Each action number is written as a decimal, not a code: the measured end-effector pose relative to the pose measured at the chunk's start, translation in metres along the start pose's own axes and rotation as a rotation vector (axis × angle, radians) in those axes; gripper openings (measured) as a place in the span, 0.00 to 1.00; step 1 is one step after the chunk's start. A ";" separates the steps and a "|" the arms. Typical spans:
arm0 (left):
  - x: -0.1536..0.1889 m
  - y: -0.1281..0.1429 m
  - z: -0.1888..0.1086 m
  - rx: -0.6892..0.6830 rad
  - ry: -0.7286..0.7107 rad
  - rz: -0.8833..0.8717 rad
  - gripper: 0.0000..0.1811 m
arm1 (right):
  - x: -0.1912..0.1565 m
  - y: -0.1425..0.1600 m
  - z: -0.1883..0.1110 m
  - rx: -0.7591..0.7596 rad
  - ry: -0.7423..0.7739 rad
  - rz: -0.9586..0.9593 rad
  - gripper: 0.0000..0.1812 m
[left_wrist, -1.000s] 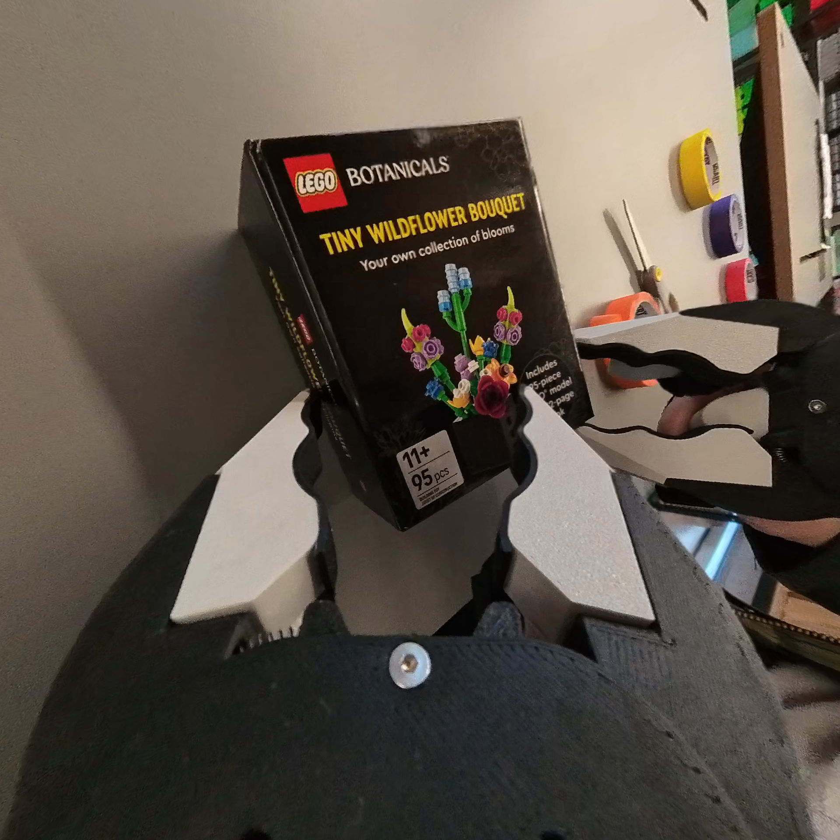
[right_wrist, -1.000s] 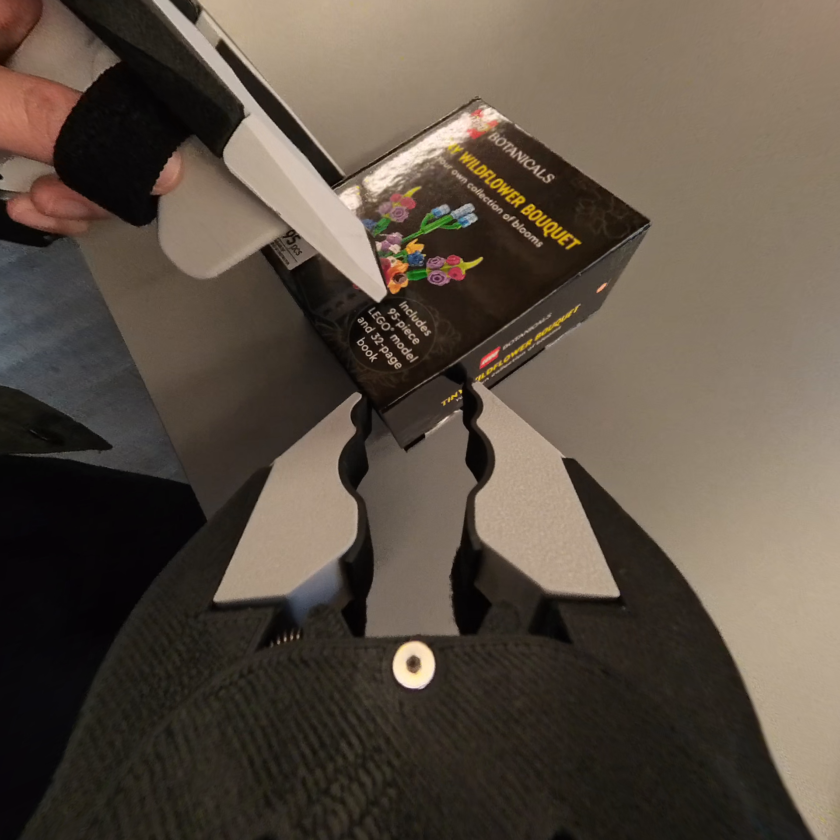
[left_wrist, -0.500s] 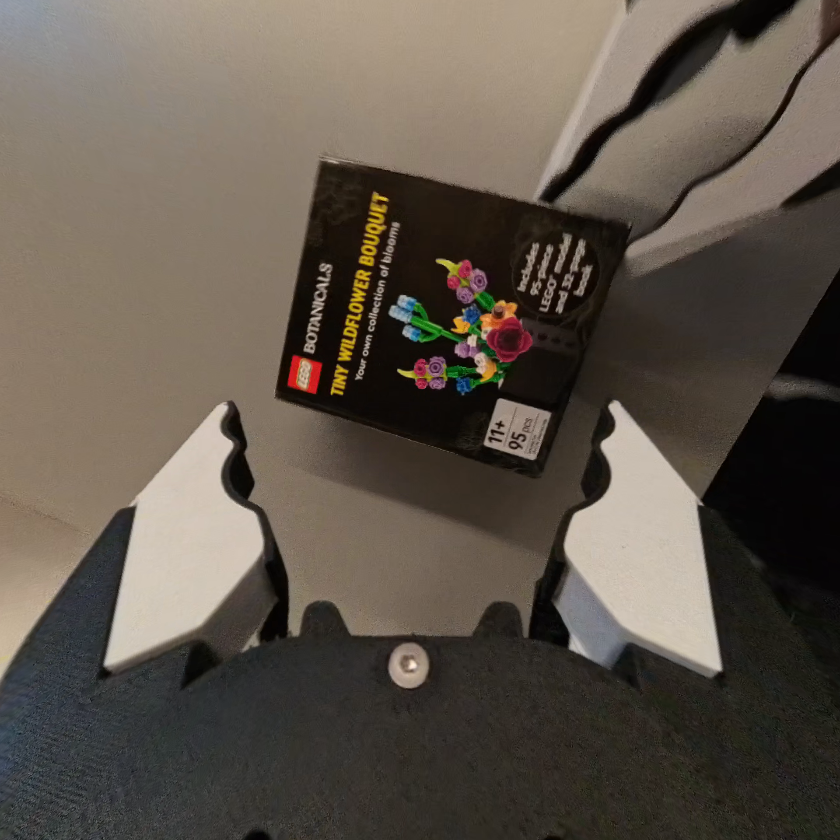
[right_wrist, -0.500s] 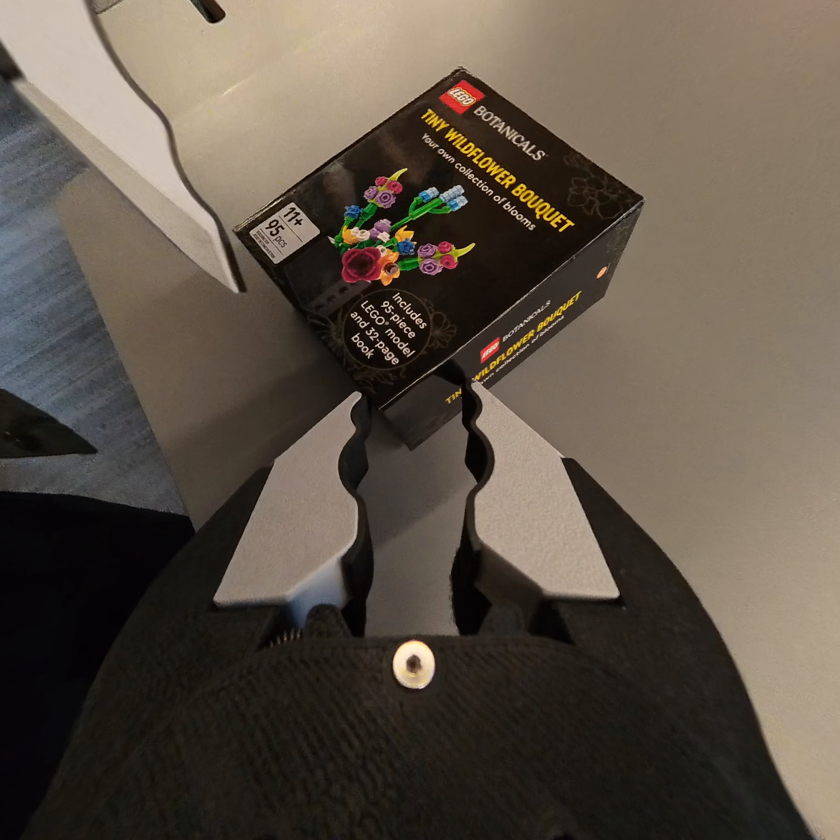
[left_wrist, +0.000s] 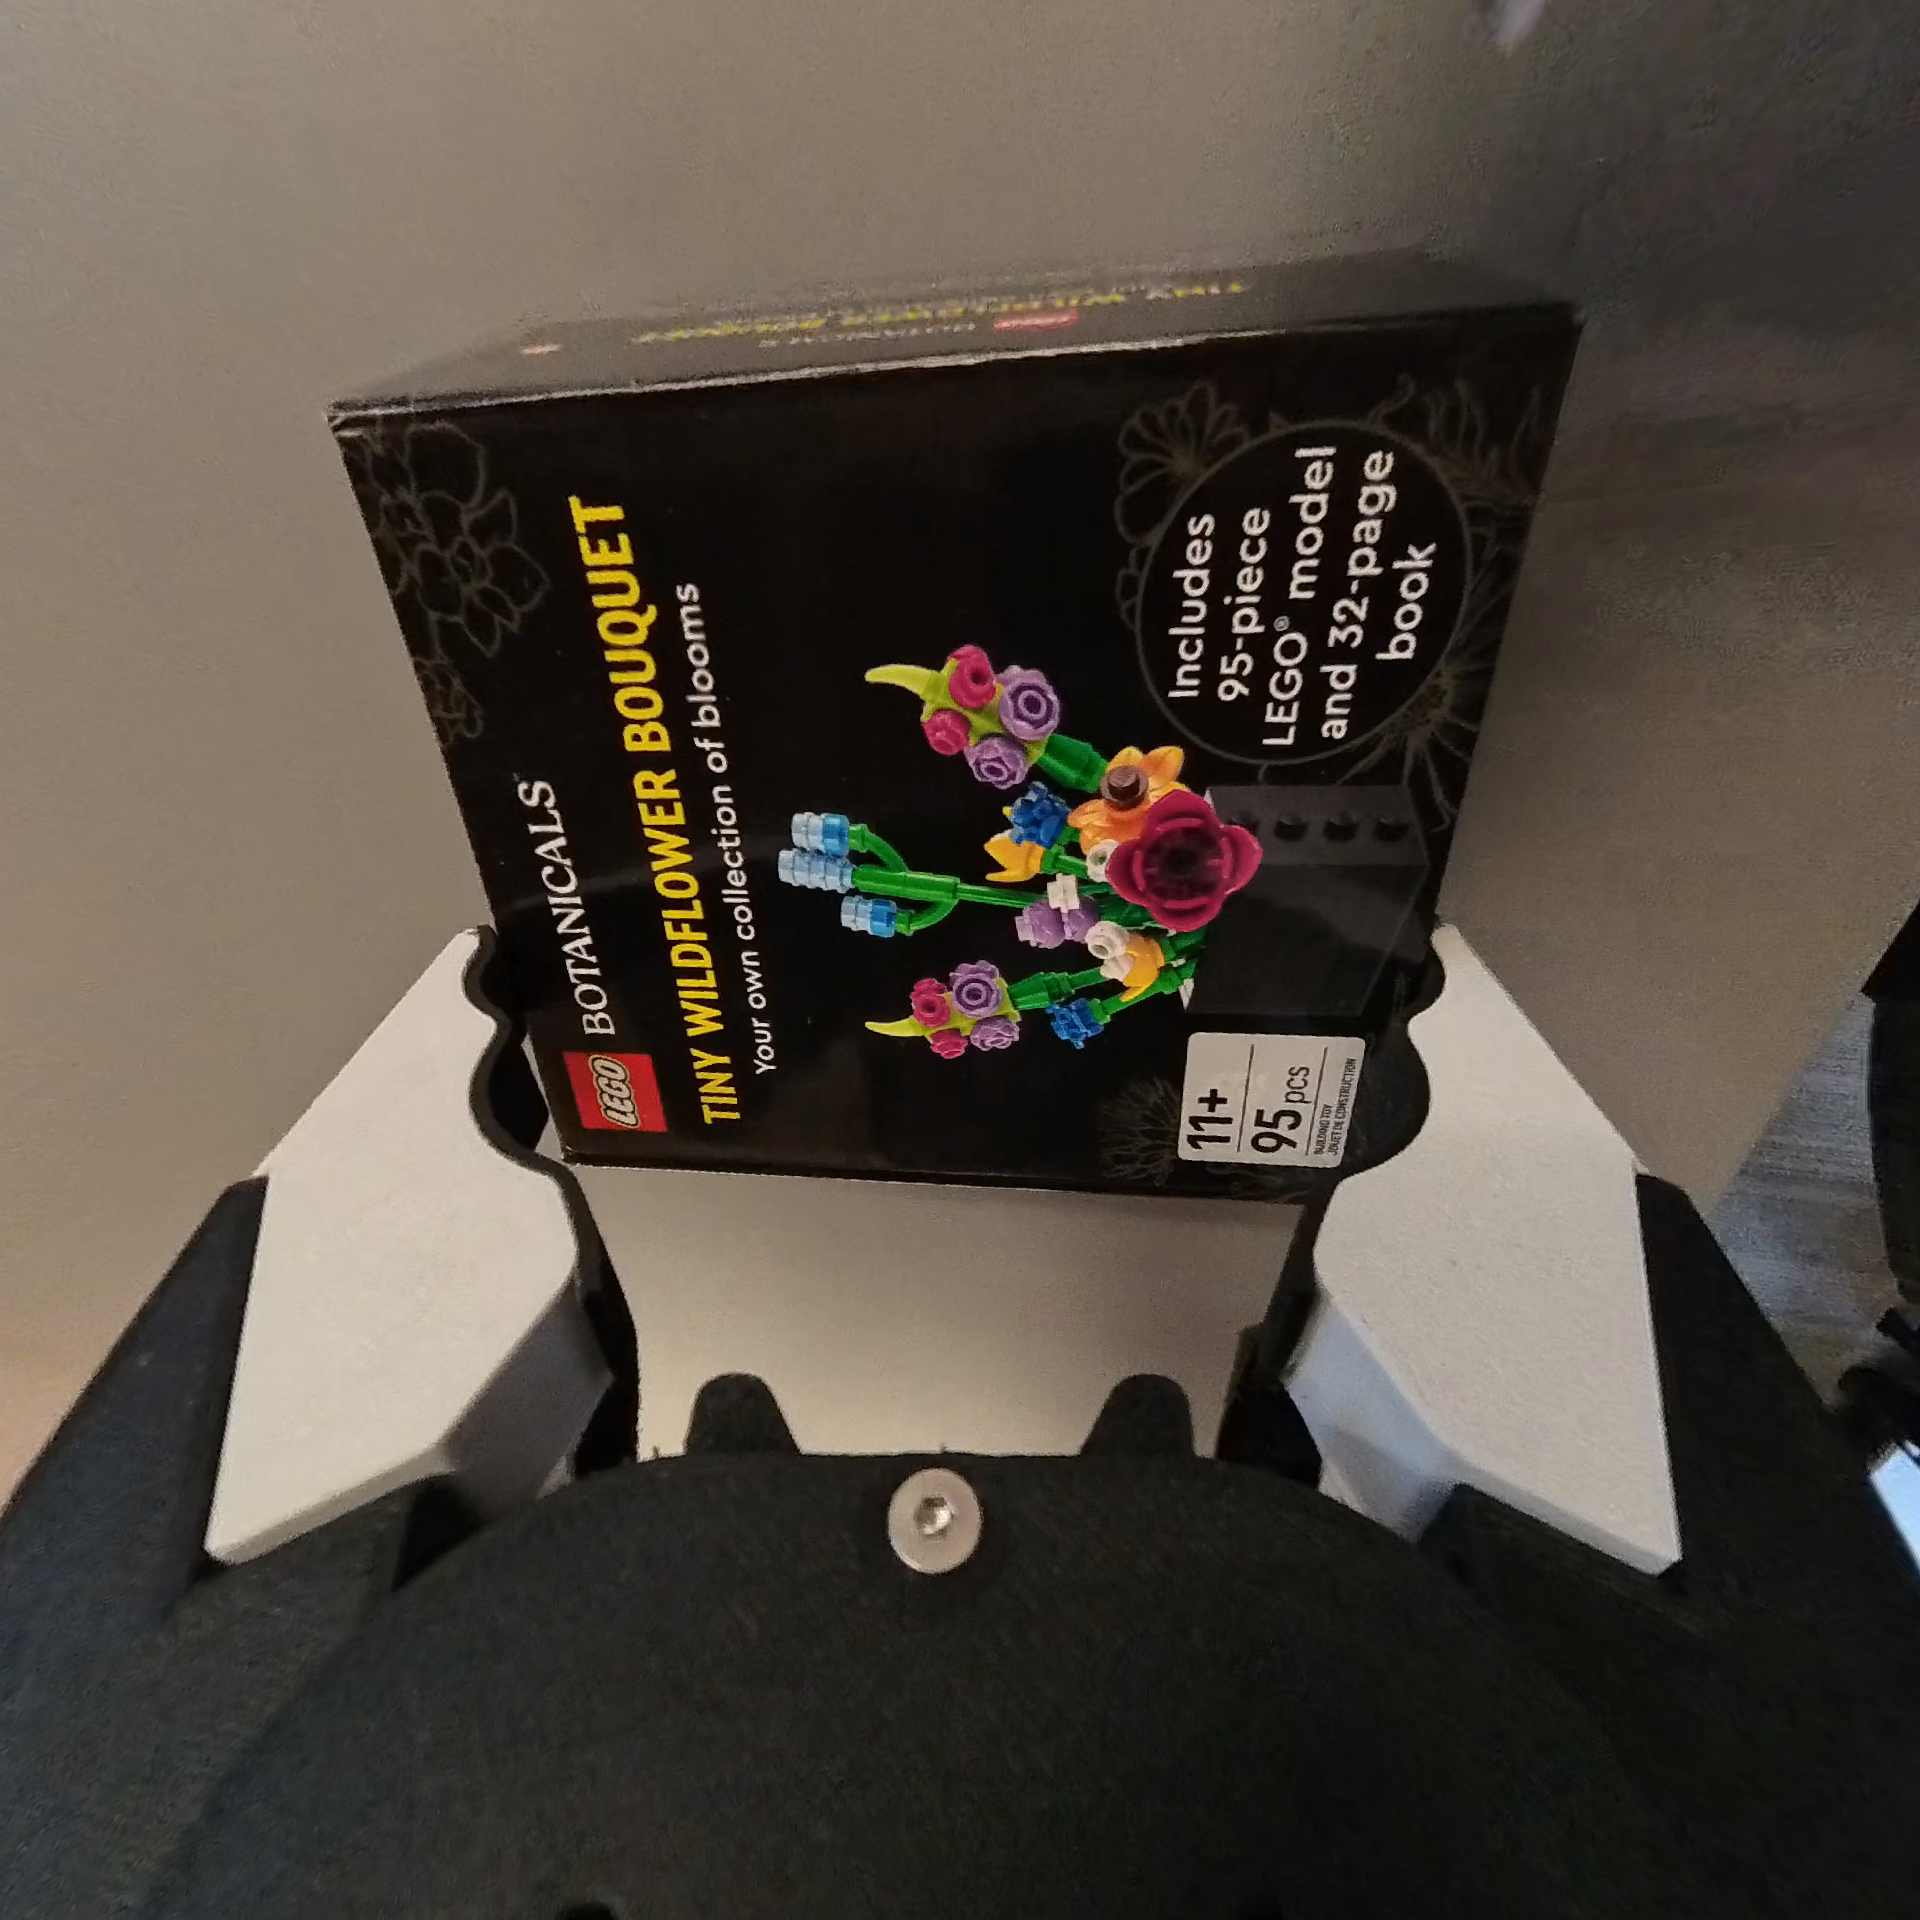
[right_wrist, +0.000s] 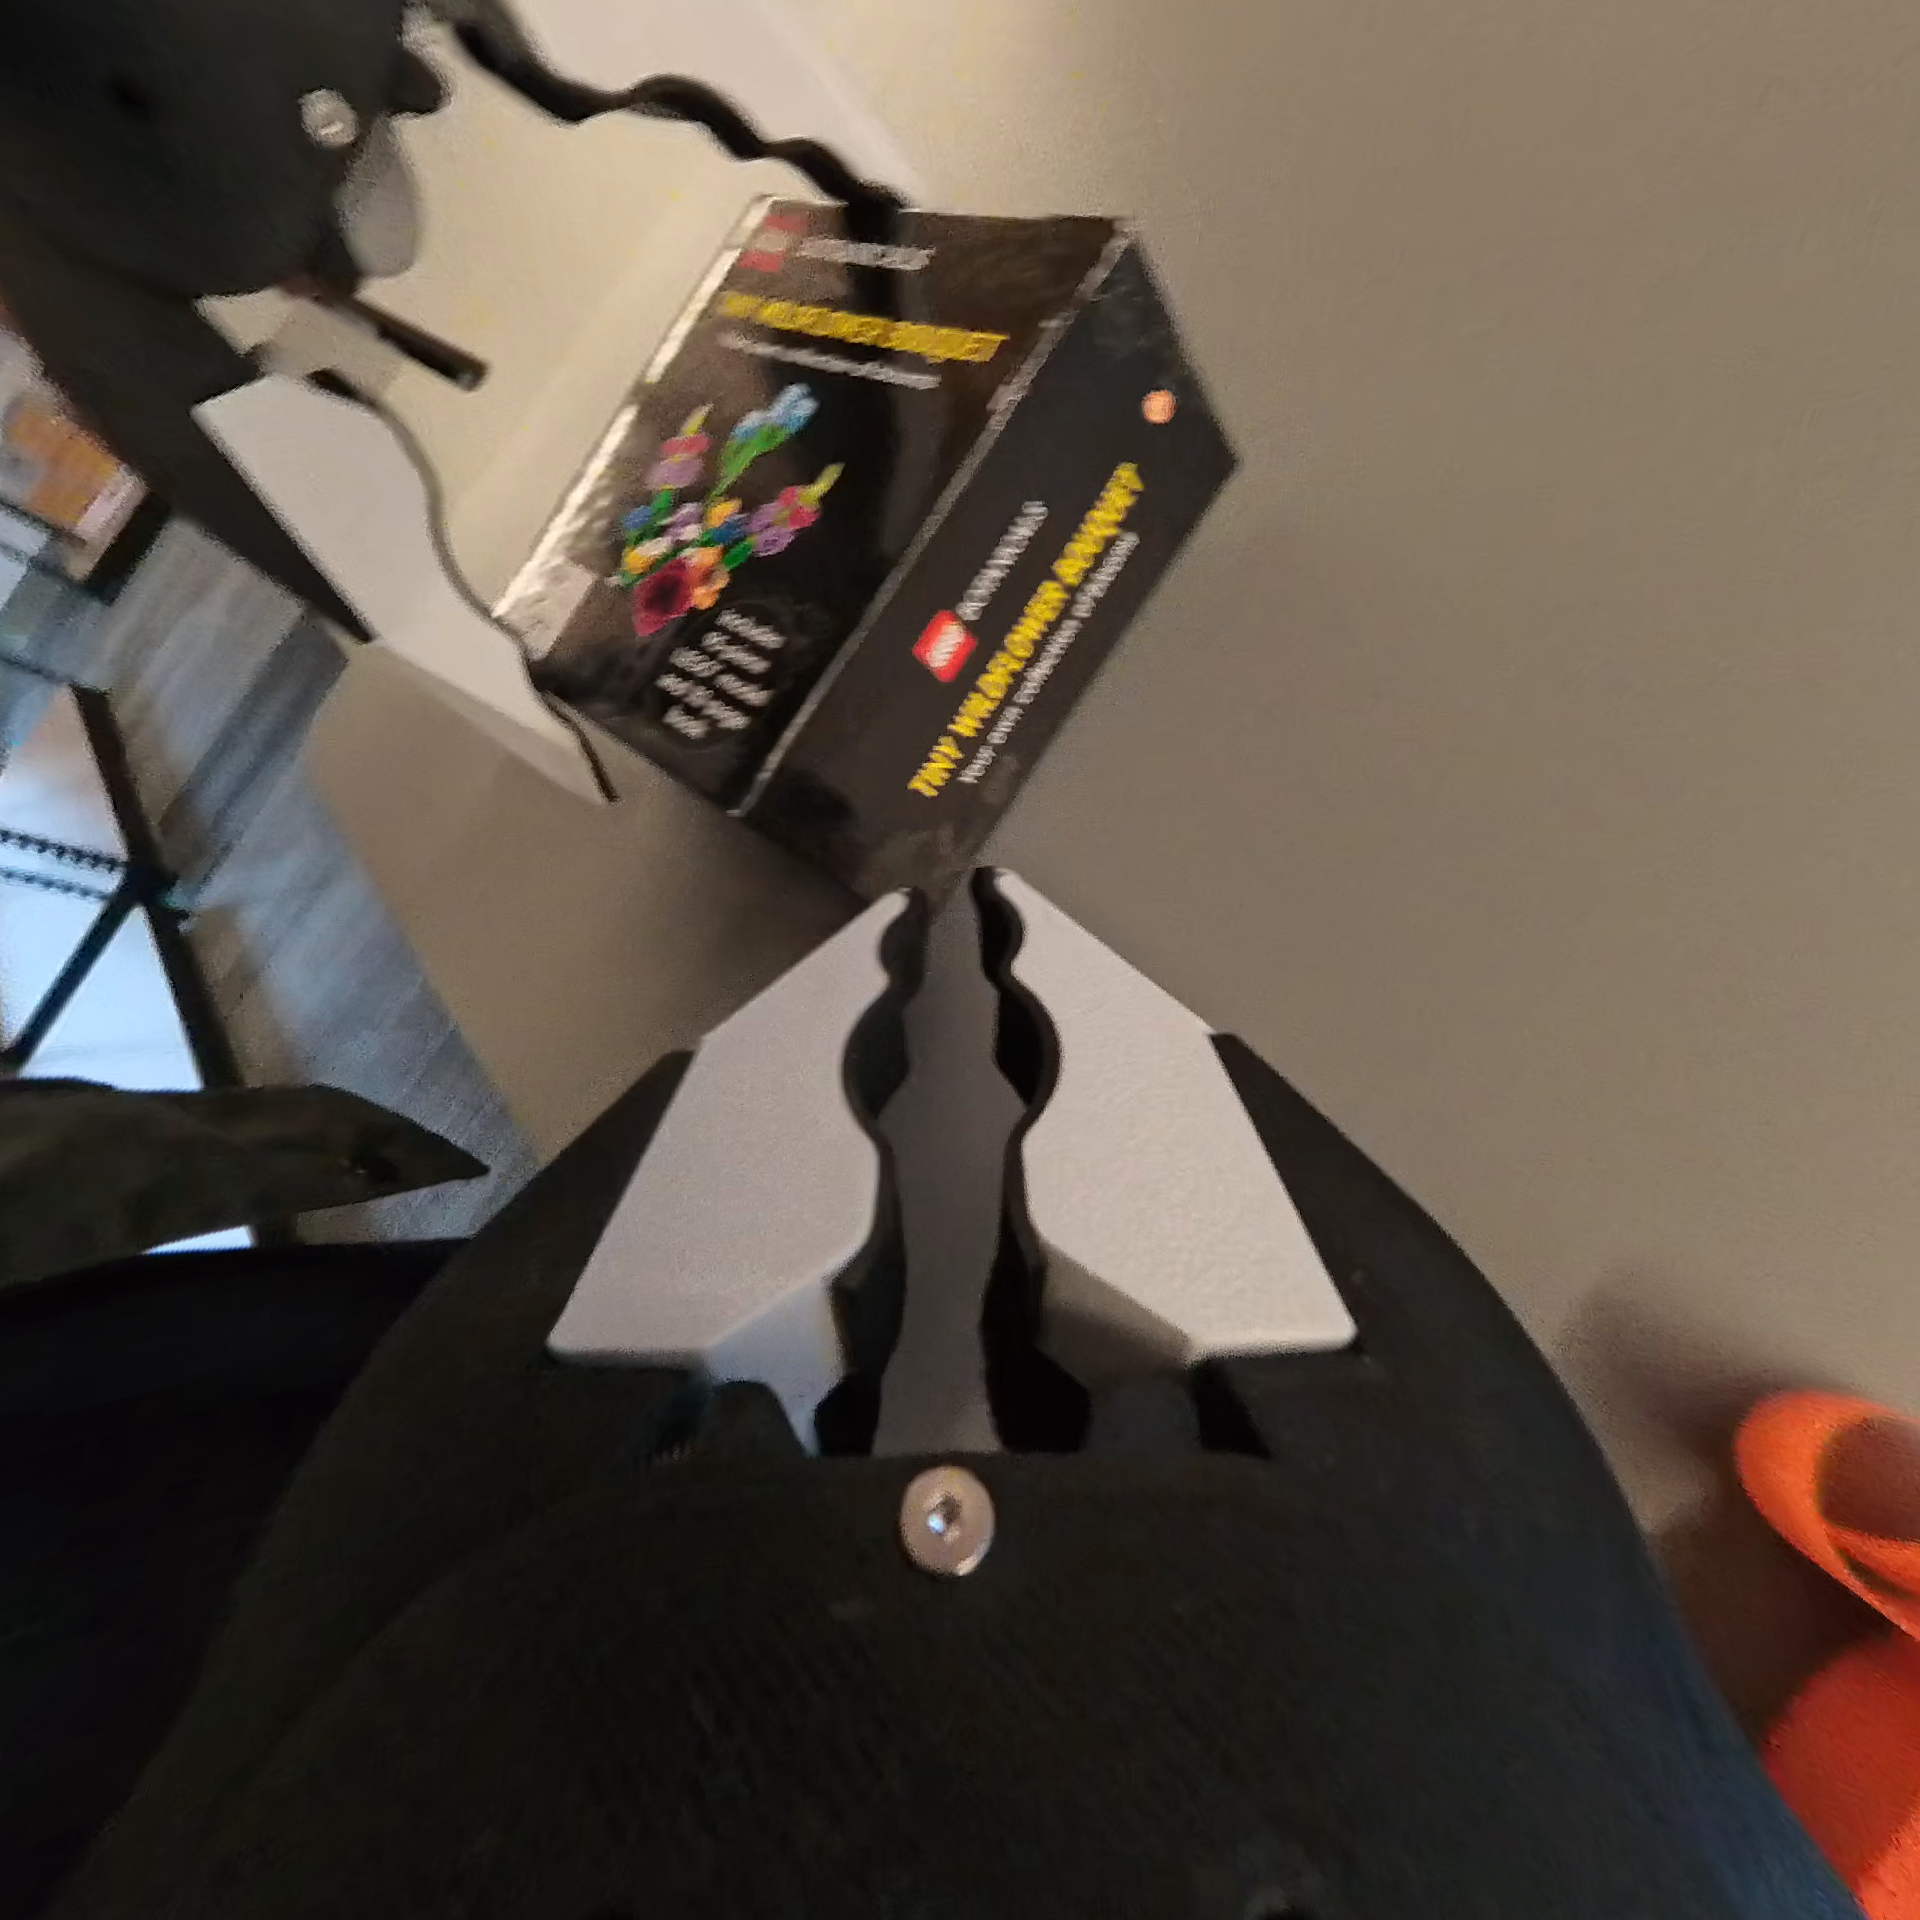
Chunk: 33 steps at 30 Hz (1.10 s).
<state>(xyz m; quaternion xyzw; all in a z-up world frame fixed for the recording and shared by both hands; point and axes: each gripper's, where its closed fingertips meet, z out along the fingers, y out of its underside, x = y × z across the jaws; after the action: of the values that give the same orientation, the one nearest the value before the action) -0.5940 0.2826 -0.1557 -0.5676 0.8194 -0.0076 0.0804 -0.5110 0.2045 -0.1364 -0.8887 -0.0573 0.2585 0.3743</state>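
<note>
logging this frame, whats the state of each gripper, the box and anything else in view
left gripper: open wide, fingers on either side of the box's near end
right gripper: nearly shut, tips at the box's near corner; contact unclear
black box: closed, printed face up, on grey table
orange object: at right edge, blurred

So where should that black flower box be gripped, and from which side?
Across the black box's two opposite narrow faces, at its near edge, coming from the left gripper's side. Those faces look flat and parallel, and its fingers flank them. The right gripper faces a corner edge, probably a poorer hold.
</note>
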 end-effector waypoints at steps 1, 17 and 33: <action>0.000 0.000 0.000 -0.001 -0.003 0.000 0.87 | 0.007 0.000 -0.001 -0.006 0.013 0.025 0.00; -0.001 -0.008 -0.004 0.151 -0.021 -0.096 0.87 | -0.004 -0.004 0.039 -0.152 -0.127 0.060 0.00; -0.013 0.081 -0.036 0.526 0.005 -0.895 0.00 | 0.002 0.000 0.054 -0.374 -0.174 -0.355 0.00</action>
<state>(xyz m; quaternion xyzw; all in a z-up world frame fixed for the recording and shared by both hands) -0.6692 0.3208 -0.1272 -0.8229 0.4670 -0.2482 0.2075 -0.5362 0.2396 -0.1696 -0.8928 -0.2910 0.2493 0.2368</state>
